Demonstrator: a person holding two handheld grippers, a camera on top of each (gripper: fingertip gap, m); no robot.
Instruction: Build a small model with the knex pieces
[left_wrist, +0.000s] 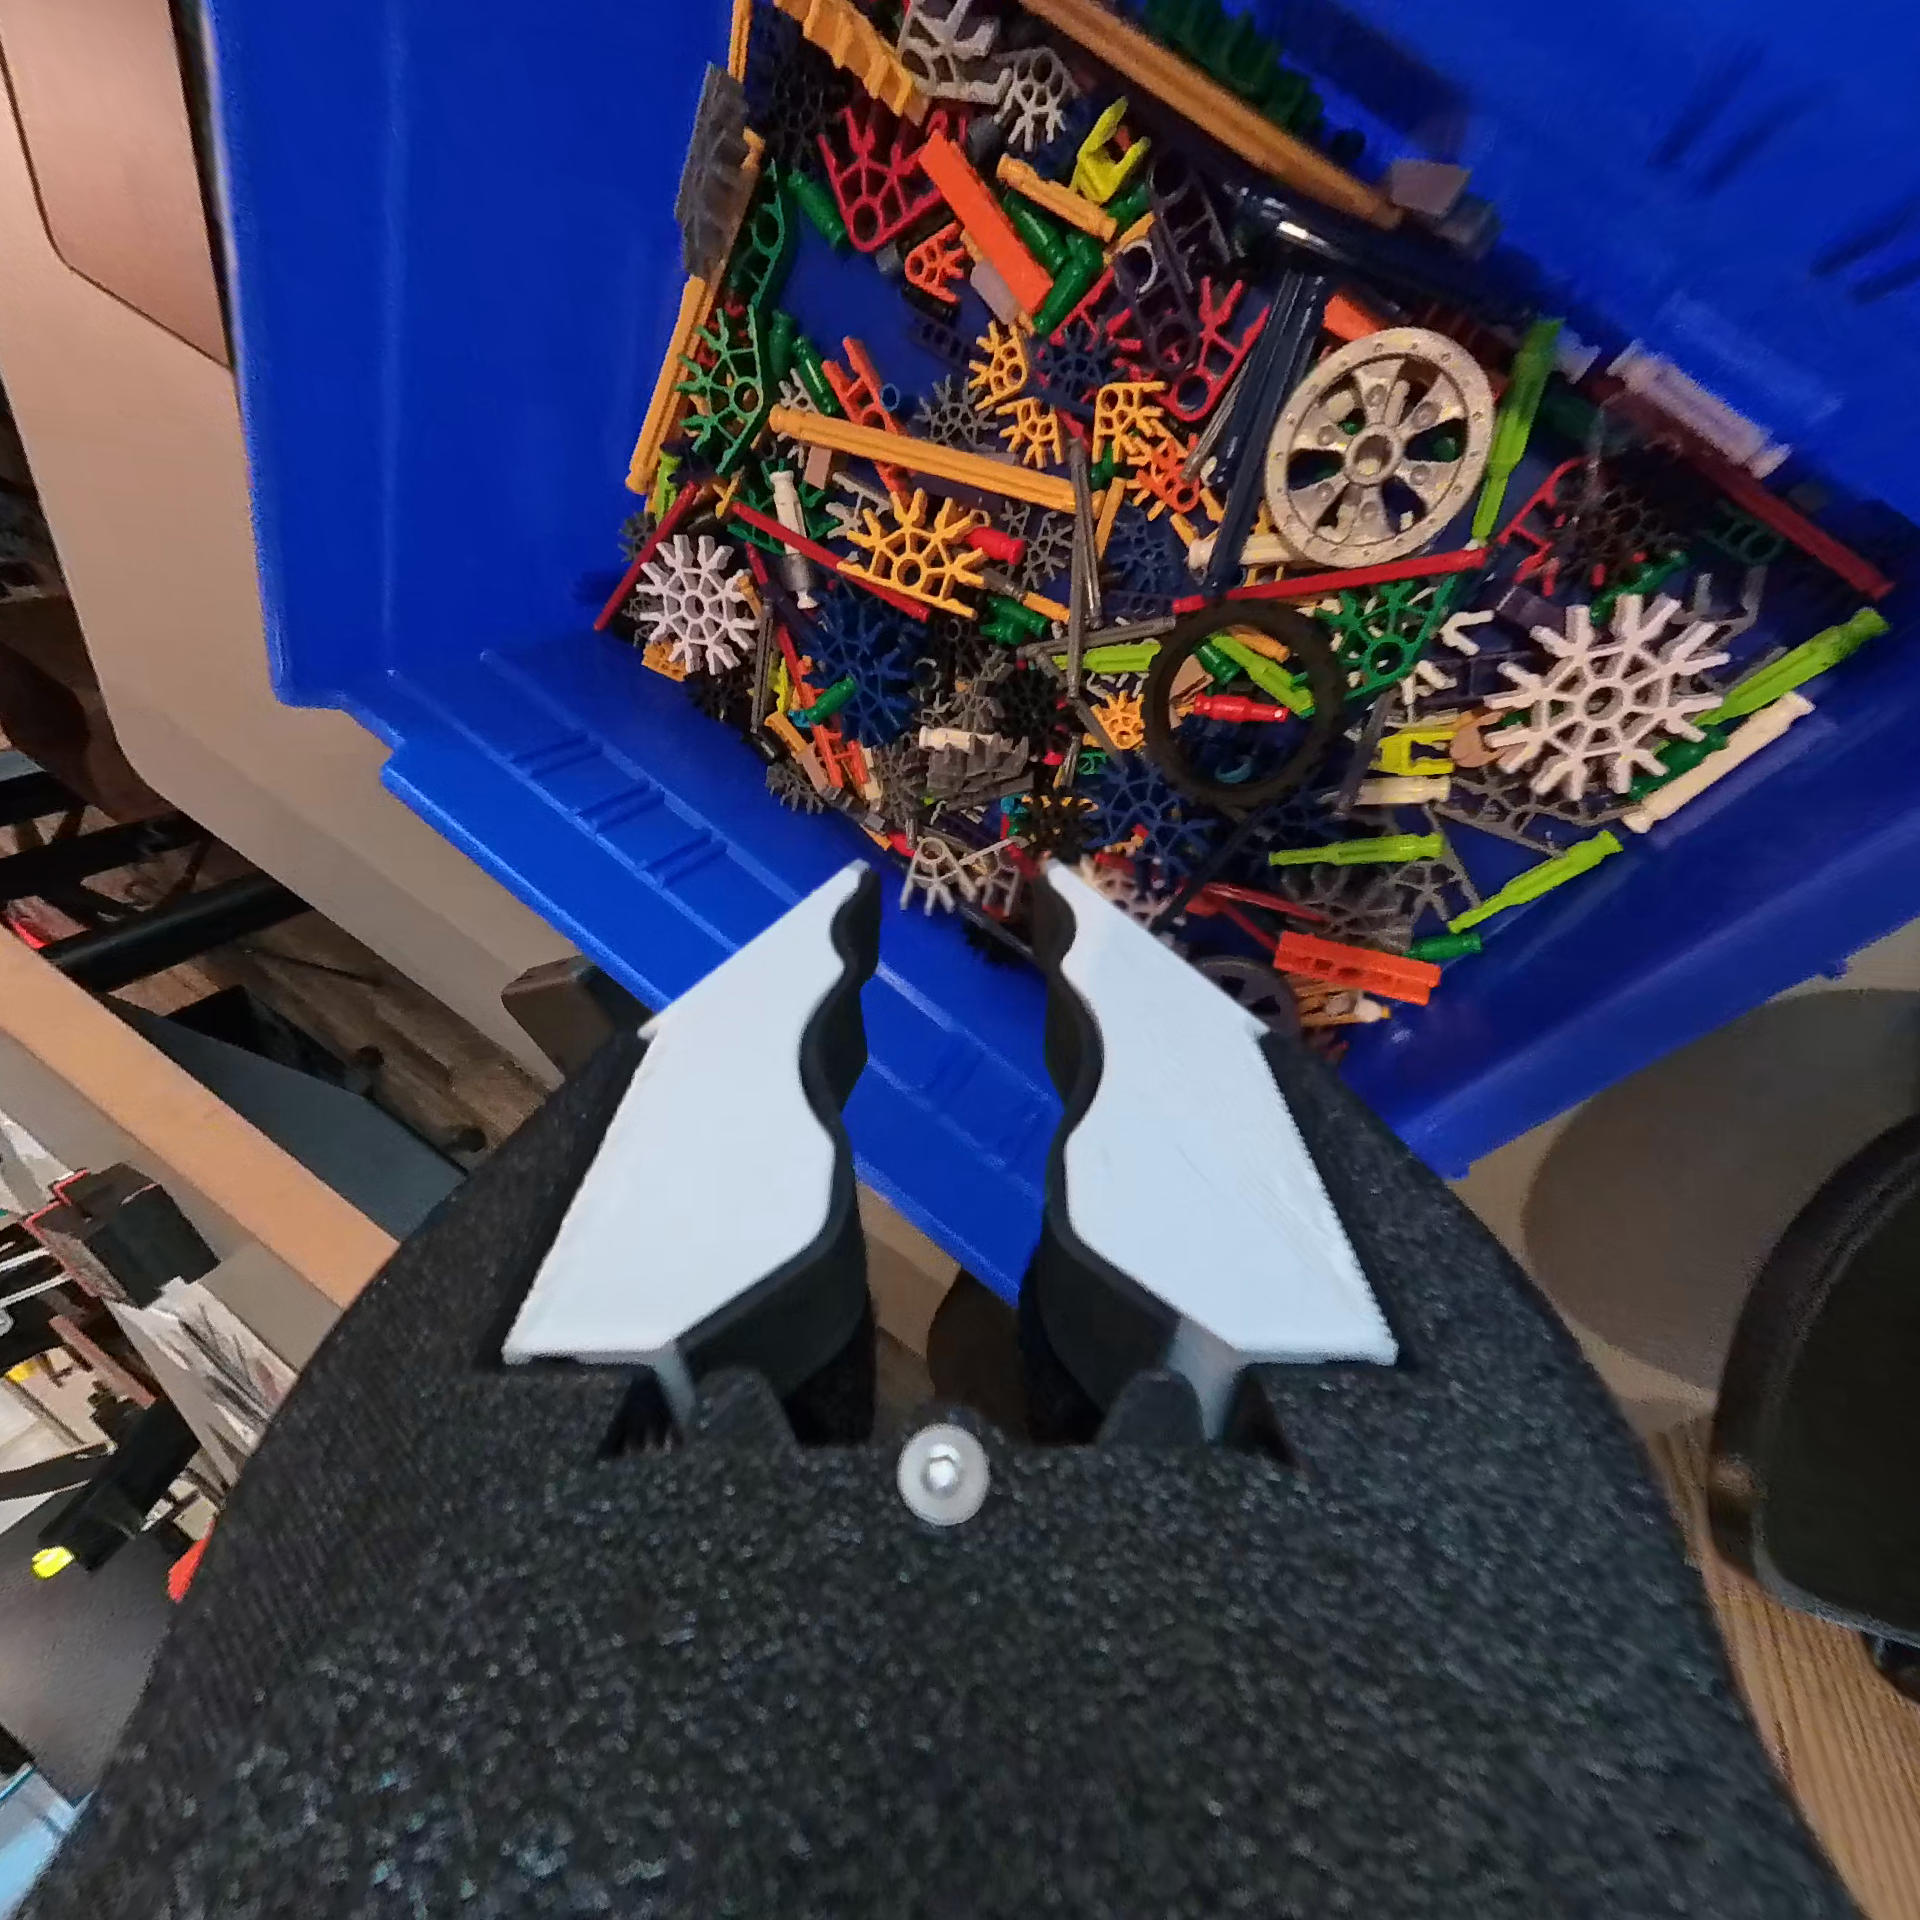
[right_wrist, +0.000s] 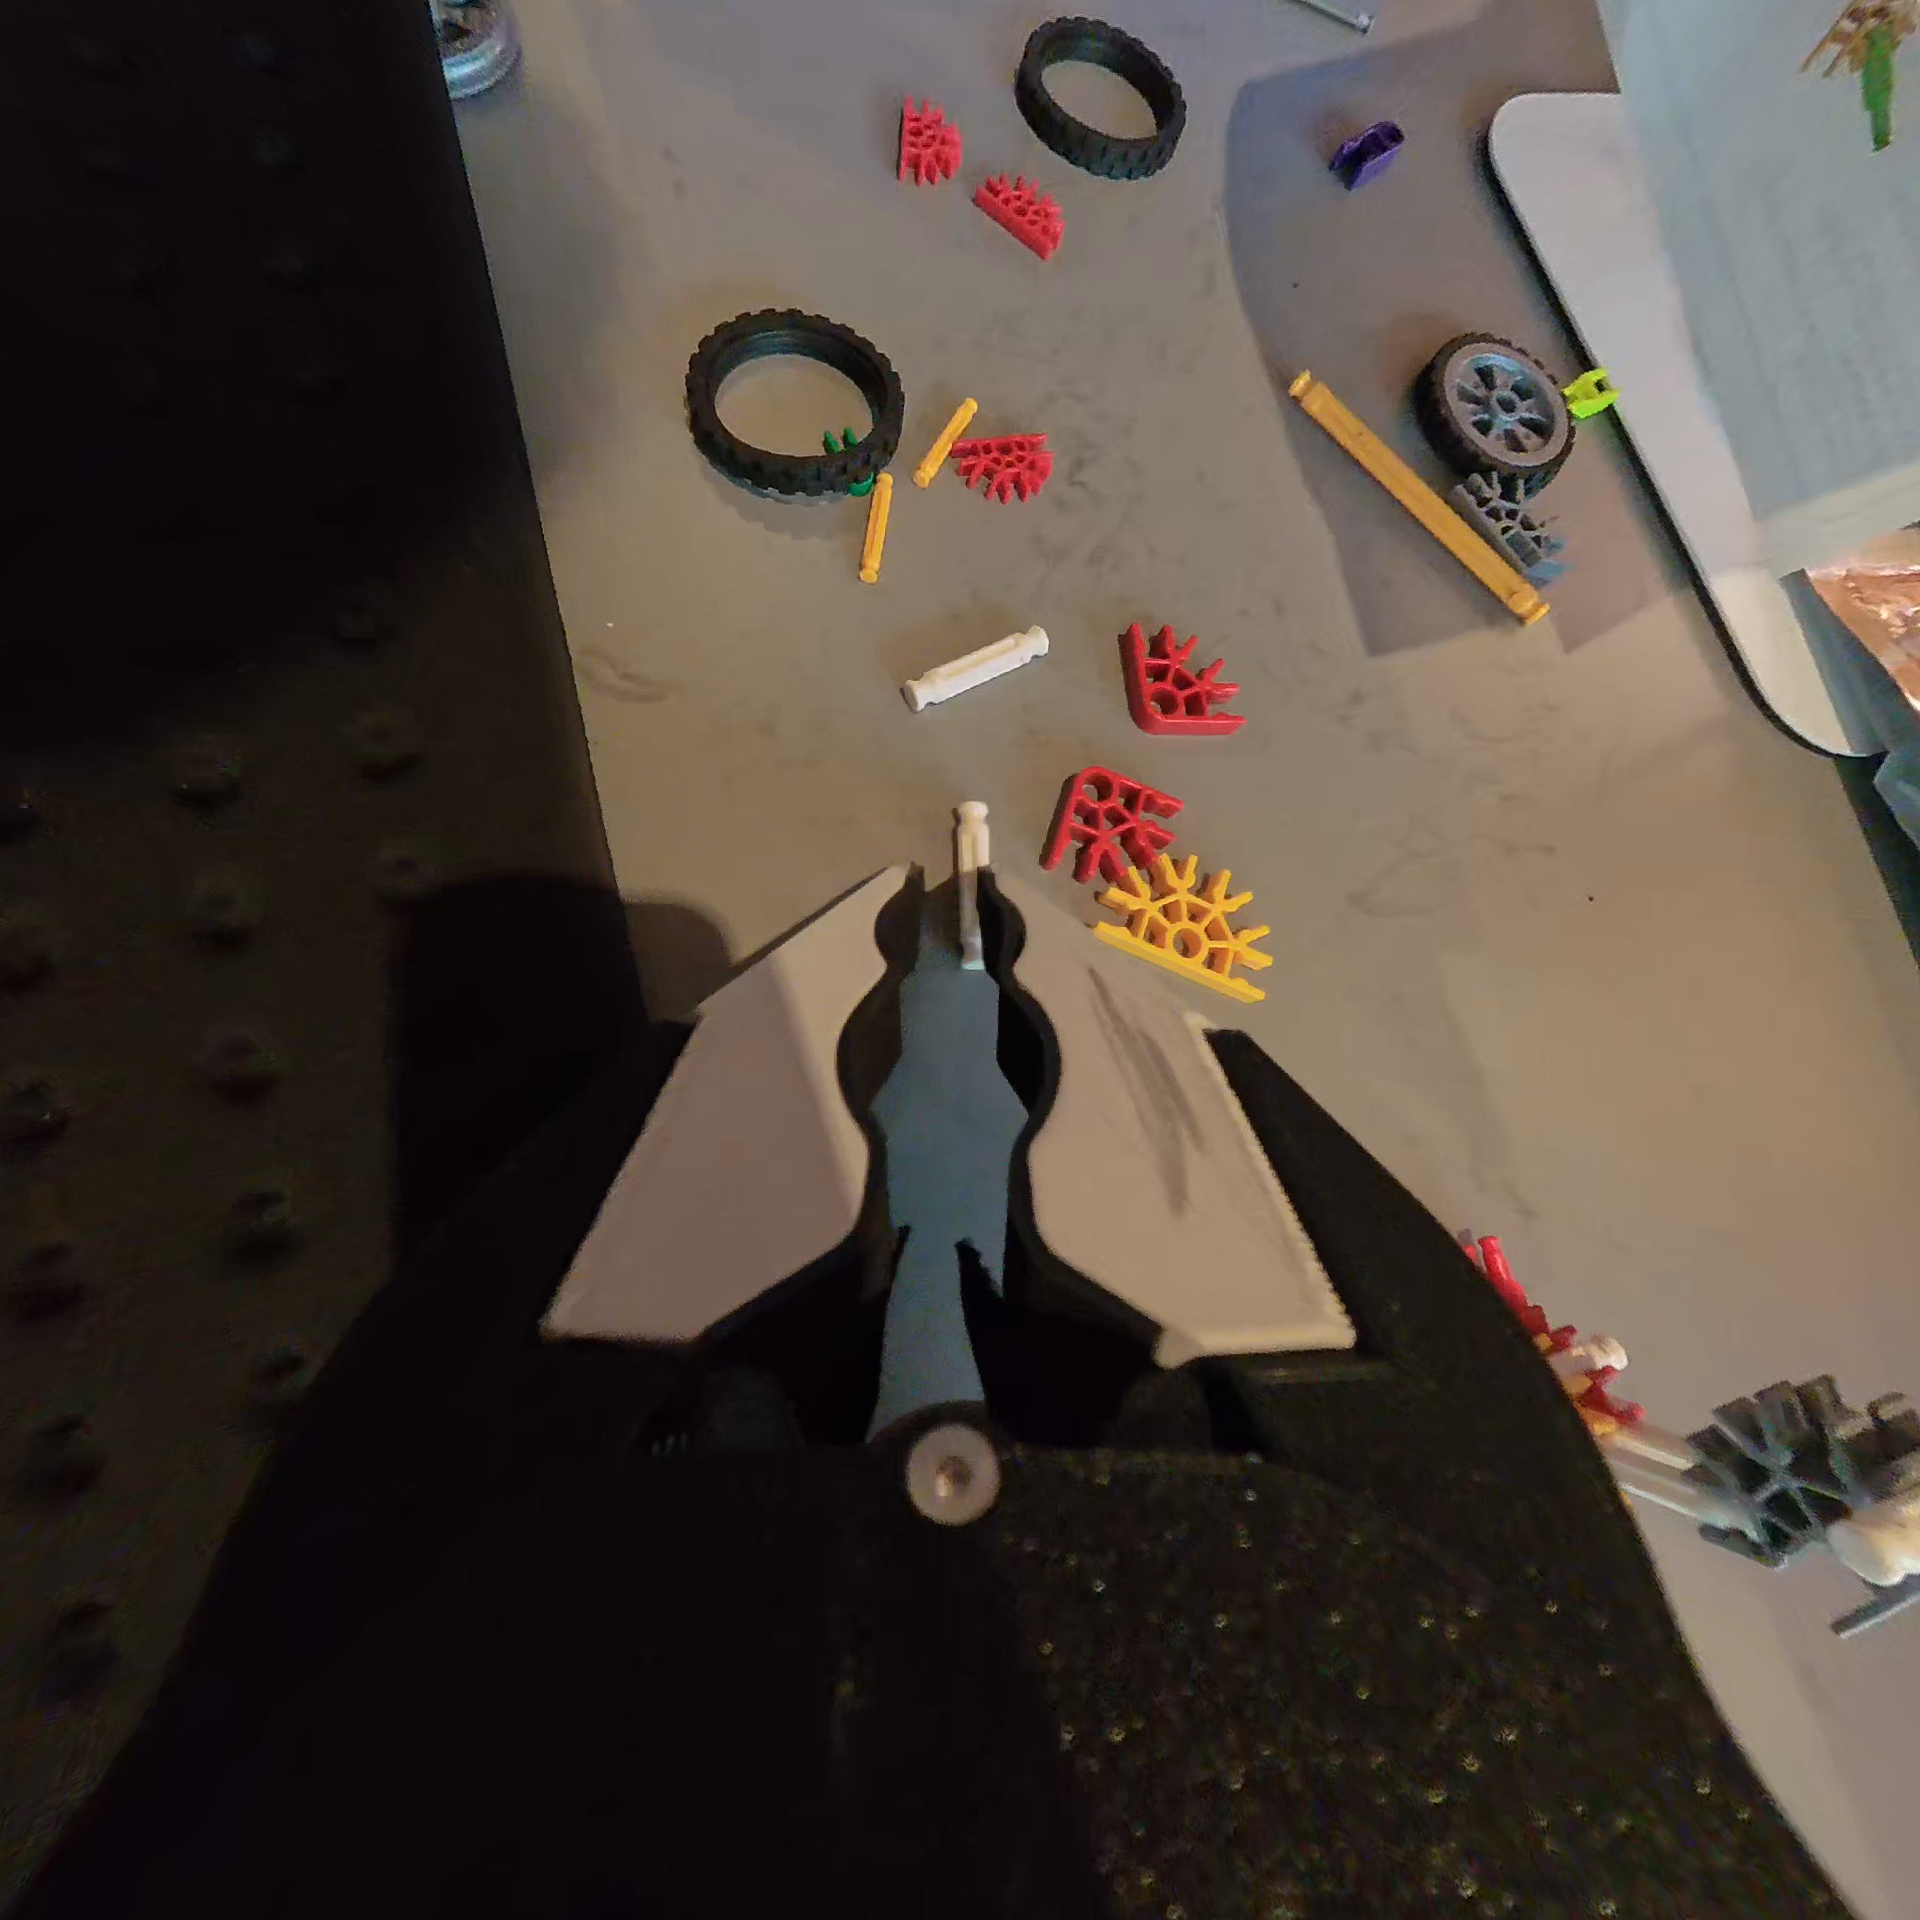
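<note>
**Two hand-held grippers, one pinching a short white rod**

The right hand-held gripper (right_wrist: 956, 883) has its jaws drawn nearly together on a white rod (right_wrist: 971, 883), which sits at the very tips. The rod points forward along the fingers, with its far end sticking out past them. The hold looks shallow. It takes only the rod's rear part and seems to lie closer to the right finger (right_wrist: 1122, 1122) than the left, so the rod could pivot or slip if it were knocked.

Just right of the white rod, a red connector (right_wrist: 1107, 821) lies on the grey desk (right_wrist: 1455, 1039), overlapping a yellow half-circle connector (right_wrist: 1184, 925). Beyond the white rod are a second white rod (right_wrist: 975, 668) and another red connector (right_wrist: 1179, 686). Farther beyond are a black tyre (right_wrist: 793, 403) and two short yellow rods (right_wrist: 943, 443).

The left hand-held gripper (left_wrist: 956, 883) is spread and holds nothing. Its tips hang over the near rim of a blue bin (left_wrist: 623, 790) heaped with mixed rods, connectors and wheels.
</note>
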